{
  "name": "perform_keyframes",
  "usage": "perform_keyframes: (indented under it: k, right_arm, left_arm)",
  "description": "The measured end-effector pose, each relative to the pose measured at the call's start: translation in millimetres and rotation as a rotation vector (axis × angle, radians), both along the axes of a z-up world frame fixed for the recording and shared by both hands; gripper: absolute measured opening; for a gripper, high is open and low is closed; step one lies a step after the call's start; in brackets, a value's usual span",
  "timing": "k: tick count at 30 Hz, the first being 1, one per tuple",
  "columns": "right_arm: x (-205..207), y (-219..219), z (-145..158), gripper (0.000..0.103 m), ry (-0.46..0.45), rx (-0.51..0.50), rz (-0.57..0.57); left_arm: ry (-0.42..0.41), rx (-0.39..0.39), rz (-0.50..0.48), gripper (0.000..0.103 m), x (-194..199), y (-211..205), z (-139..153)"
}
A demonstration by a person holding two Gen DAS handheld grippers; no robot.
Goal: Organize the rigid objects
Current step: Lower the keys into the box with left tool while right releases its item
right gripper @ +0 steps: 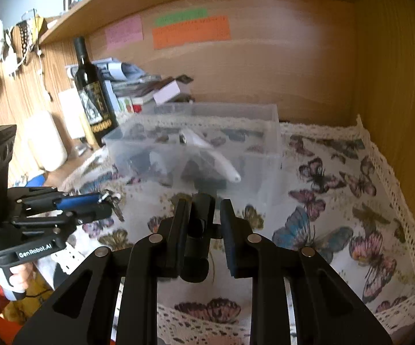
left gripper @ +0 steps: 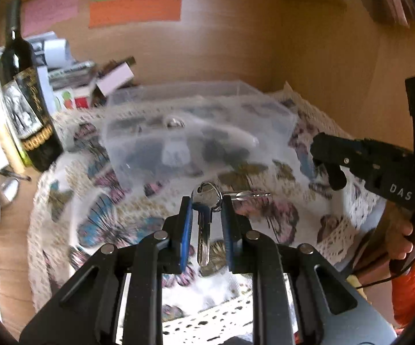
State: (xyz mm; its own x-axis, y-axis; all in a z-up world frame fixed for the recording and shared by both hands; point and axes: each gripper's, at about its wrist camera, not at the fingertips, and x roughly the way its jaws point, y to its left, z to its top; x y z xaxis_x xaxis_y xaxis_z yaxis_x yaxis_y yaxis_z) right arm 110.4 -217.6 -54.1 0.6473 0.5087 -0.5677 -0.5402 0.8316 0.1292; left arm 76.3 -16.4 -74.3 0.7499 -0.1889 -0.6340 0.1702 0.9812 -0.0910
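The butterfly-print cloth (right gripper: 336, 178) with its lace edge is spreading under both your tongs, covering the desk (left gripper: 9, 230) inside the wooden alcove. Ahead of both tongs, a clear plastic bin (right gripper: 207, 143) is sitting on that cloth, holding a white-handled tool (right gripper: 221, 158) and some dark items too blurred to name. Left of the bin and beyond your left tongs, a dark wine bottle (left gripper: 26, 109) is standing upright beside a pile of papers and small boxes.

Your right tongs (right gripper: 201, 215) are clamping a black cylindrical object (right gripper: 198, 238) – it is sitting against the left finger, pointing forward just short of the bin's near wall.

Your left tongs (left gripper: 206, 204) are gripping a bunch of keys (left gripper: 206, 201) by the ring end – one silver key is hanging down between the blue pads (left gripper: 187, 230), another is sticking out to the right, above the cloth, just before the bin.
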Motion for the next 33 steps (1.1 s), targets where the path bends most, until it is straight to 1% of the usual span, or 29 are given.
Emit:
perform_keyframes:
  k: [5, 11, 16, 19, 23, 29, 33]
  right_arm:
    - [9, 5, 17, 0.02, -0.047, 0.016, 0.004]
    - [29, 14, 36, 0.02, -0.097, 0.027, 0.001]
    - [50, 21, 47, 0.02, -0.117, 0.029, -0.01]
    - [65, 26, 49, 0.02, -0.124, 0.014, -0.027]
    - [90, 33, 39, 0.021, -0.09, -0.017, -0.044]
    - [124, 43, 4, 0.021, 0.015, -0.074, -0.055]
    - [134, 50, -14, 0.021, 0.072, -0.108, -0.048]
  left_arm:
    - [-0.059, -0.001, 0.04, 0.019, 9, 14, 24]
    - [-0.102, -0.006, 0.073, 0.019, 30, 30, 47]
    - [-0.101, 0.004, 0.094, 0.019, 54, 38, 54]
    - [-0.087, 0.014, 0.107, 0.019, 70, 42, 50]
    - [-0.039, 0.012, 0.111, 0.019, 92, 44, 38]
    - [0.043, 0.021, 0.099, 0.019, 121, 44, 14]
    - [0.075, 0.013, 0.085, 0.02, 128, 42, 5]
